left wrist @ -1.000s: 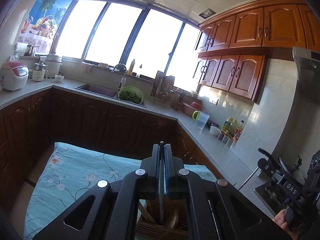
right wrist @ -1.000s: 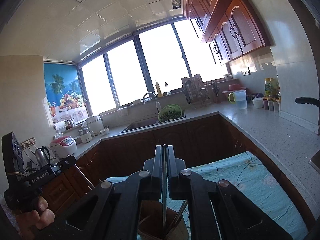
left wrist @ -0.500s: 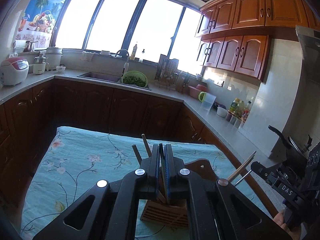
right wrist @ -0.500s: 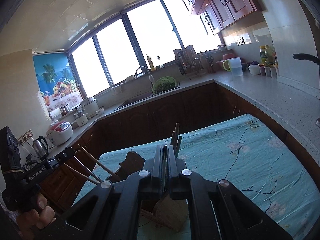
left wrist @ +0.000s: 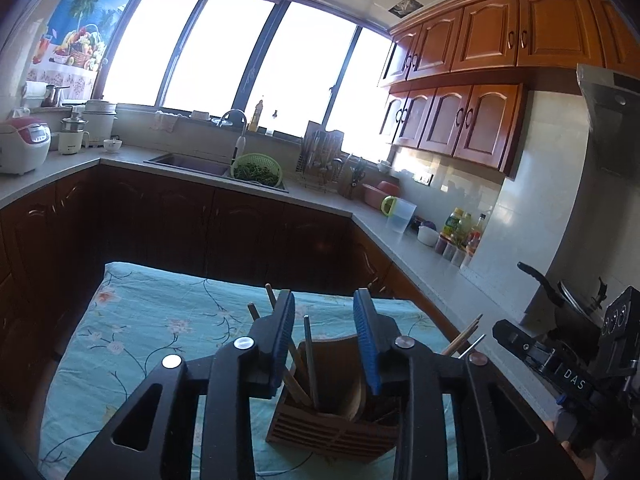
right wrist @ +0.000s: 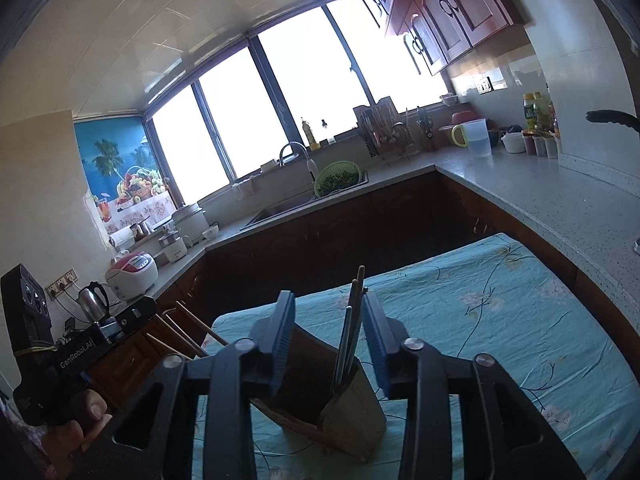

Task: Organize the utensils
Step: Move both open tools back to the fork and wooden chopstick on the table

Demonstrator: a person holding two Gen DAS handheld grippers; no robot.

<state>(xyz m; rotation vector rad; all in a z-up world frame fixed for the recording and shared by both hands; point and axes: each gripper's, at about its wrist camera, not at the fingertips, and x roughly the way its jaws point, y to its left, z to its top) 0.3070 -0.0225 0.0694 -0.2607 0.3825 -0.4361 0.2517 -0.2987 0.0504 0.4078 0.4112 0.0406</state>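
A wooden utensil holder [left wrist: 332, 424] stands on the table with the teal floral cloth [left wrist: 152, 332]; it also shows in the right wrist view [right wrist: 344, 412]. Chopsticks [left wrist: 310, 360] and a wooden spatula [left wrist: 340, 364] stand in it. My left gripper [left wrist: 325, 344] is open and empty, just above and behind the holder. My right gripper [right wrist: 329, 340] is open and empty above the holder, with chopsticks [right wrist: 350, 328] standing between its fingers. The right gripper's body shows at the right of the left wrist view [left wrist: 560, 364]; the left gripper's body shows at the left of the right wrist view [right wrist: 60, 348].
Dark wood cabinets and a grey L-shaped counter [left wrist: 400, 240] surround the table. On it are a sink with a green colander [left wrist: 258, 170], a dish rack [left wrist: 324, 156], a jug [left wrist: 400, 214], bottles [left wrist: 460, 232] and a rice cooker [left wrist: 22, 148]. A pan handle [left wrist: 536, 276] juts out at the right.
Both grippers opened from shut and drew back a little. The chopsticks they held now stand in the holder.
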